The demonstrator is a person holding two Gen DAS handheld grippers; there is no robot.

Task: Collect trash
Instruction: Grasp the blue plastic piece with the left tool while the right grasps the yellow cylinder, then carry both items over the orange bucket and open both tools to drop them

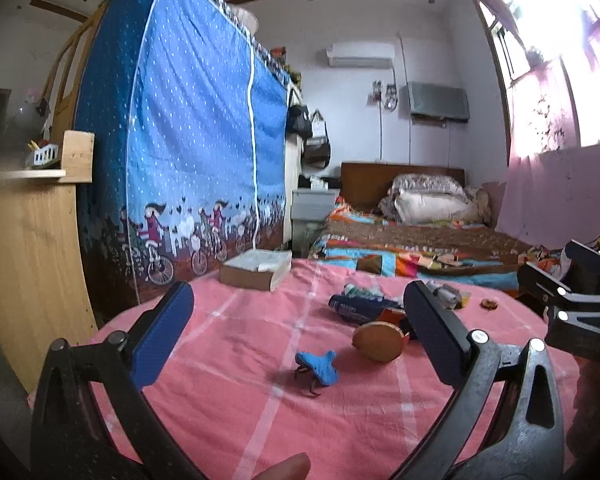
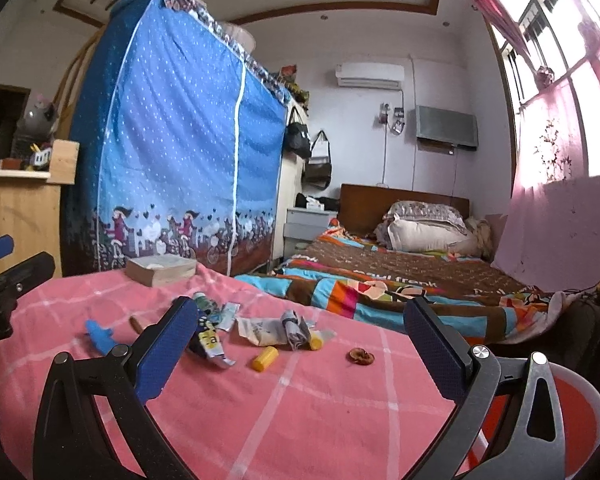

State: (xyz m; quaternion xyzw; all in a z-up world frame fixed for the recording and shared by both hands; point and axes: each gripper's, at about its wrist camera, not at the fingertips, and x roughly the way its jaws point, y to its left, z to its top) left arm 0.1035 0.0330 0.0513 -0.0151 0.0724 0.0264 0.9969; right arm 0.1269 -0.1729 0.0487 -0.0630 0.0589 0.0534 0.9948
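Note:
Trash lies on a pink checked cloth (image 2: 300, 412). In the right wrist view I see crumpled wrappers (image 2: 276, 330), a yellow cap (image 2: 265, 358), a dried brown fruit slice (image 2: 361, 357) and a dark snack wrapper (image 2: 210, 340). In the left wrist view a blue scrap (image 1: 318, 367), a round brown piece (image 1: 379, 341) and a dark blue wrapper (image 1: 358, 307) lie ahead. My left gripper (image 1: 296, 332) is open and empty above the cloth, short of the blue scrap. My right gripper (image 2: 300, 344) is open and empty, short of the wrappers.
A thick book (image 2: 161, 269) lies at the cloth's far left edge. A blue fabric wardrobe (image 2: 180, 140) stands behind it. A bed with a patterned quilt (image 2: 380, 284) is on the right. A red and white container rim (image 2: 572, 404) shows at the lower right.

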